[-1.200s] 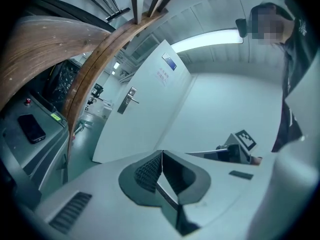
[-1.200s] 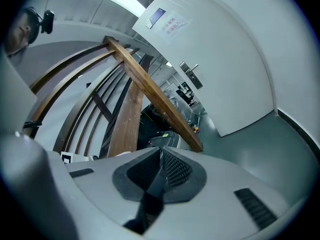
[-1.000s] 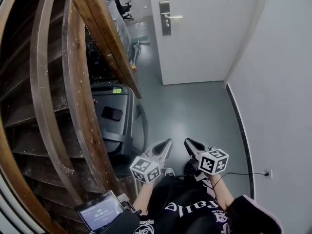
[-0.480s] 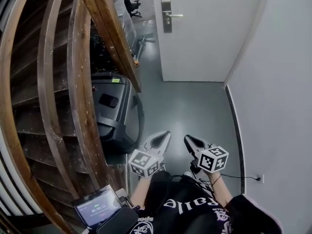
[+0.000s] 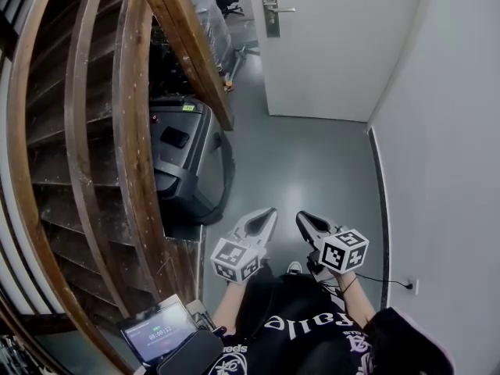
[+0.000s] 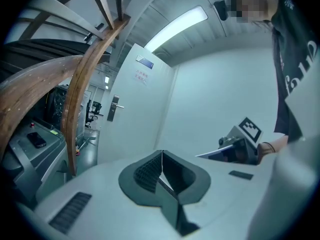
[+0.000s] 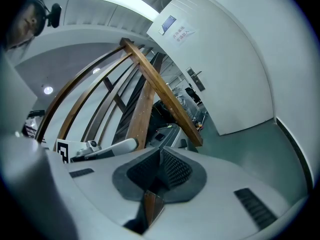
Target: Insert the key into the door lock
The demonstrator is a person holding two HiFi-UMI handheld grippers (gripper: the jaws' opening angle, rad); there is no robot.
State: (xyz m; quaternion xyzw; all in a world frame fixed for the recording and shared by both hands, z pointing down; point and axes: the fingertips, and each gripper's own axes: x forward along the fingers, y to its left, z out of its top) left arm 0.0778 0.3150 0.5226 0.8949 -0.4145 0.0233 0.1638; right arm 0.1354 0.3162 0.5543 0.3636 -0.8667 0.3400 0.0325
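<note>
Left gripper (image 5: 268,214) pressed together, empty; right gripper (image 5: 301,217) likewise; door lock (image 5: 270,11) well apart.

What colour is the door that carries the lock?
The door is white, its lock plate silver; the head view shows it best.

- Door (image 5: 336,45): at the far end of the floor (image 5: 312,170), straight ahead of the person.
- Lock plate (image 5: 271,10): on the door, at its left edge, with the handle projecting to the right.
- Staircase (image 5: 86,131): along the left side, its beam slanting towards the door.
- Machine (image 5: 183,158): on the floor under the staircase.
- Wall (image 5: 445,131): on the right, meeting the door's wall in a corner.
- Socket (image 5: 408,286): low on the wall.
- Left gripper (image 5: 264,217) and right gripper (image 5: 305,220): side by side, near the person, well apart from the door.
- Screen device (image 5: 156,333): nearest, left of the left gripper.
</note>
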